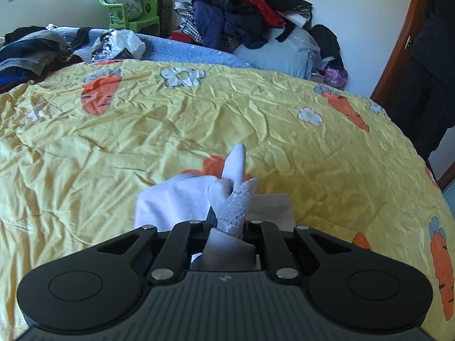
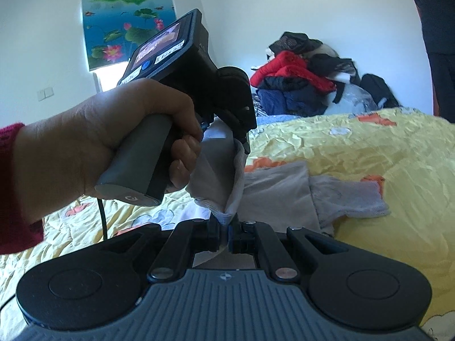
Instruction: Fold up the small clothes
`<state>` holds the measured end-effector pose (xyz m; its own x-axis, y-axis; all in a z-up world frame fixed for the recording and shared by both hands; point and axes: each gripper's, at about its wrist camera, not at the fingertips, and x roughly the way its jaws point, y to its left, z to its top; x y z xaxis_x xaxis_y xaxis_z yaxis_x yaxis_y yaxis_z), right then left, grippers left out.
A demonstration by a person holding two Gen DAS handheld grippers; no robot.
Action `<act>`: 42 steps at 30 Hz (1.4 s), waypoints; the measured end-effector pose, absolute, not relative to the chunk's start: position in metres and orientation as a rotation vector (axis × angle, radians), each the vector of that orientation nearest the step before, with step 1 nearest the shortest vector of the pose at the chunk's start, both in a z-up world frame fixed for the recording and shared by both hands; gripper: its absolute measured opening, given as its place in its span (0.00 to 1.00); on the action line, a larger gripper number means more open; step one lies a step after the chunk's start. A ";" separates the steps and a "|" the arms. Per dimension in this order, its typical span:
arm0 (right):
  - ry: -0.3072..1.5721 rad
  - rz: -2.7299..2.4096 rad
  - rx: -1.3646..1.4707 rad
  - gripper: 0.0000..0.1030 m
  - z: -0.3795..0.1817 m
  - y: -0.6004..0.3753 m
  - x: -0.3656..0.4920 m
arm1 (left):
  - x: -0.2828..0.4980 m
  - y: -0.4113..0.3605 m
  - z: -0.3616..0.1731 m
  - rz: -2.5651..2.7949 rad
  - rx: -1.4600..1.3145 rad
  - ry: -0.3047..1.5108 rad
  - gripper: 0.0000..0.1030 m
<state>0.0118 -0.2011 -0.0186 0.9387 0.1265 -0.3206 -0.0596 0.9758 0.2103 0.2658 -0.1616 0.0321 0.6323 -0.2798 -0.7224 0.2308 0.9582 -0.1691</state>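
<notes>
2 grippers are clamping 1 white garment (image 1: 182,196): left gripper (image 1: 224,221) at lower centre, right gripper (image 2: 224,224) too. Keep it taut while lowering onto the bedspread (image 1: 199,119).

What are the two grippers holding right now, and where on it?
Both hold the same white garment: left gripper grips a lace-trimmed edge, right gripper grips a ribbed hem, jaws shut.

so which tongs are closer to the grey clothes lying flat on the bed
Right. The right tongs hang just above the near edge of the grey clothes, gripping the white garment. The left tongs hold its other end, higher and further from them.
</notes>
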 end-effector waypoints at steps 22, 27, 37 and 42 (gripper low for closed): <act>0.417 0.062 0.366 0.06 -0.046 -0.245 0.023 | 0.268 -0.210 0.001 -0.297 0.036 0.876 0.10; 0.423 0.061 0.379 0.06 -0.047 -0.249 0.026 | 0.269 -0.214 -0.002 -0.297 0.041 0.883 0.10; 0.442 0.062 0.445 0.06 -0.053 -0.257 0.028 | 0.271 -0.219 0.002 -0.301 0.044 0.904 0.18; 0.449 0.056 0.457 0.06 -0.056 -0.258 0.029 | 0.272 -0.222 0.013 -0.345 0.021 0.873 0.62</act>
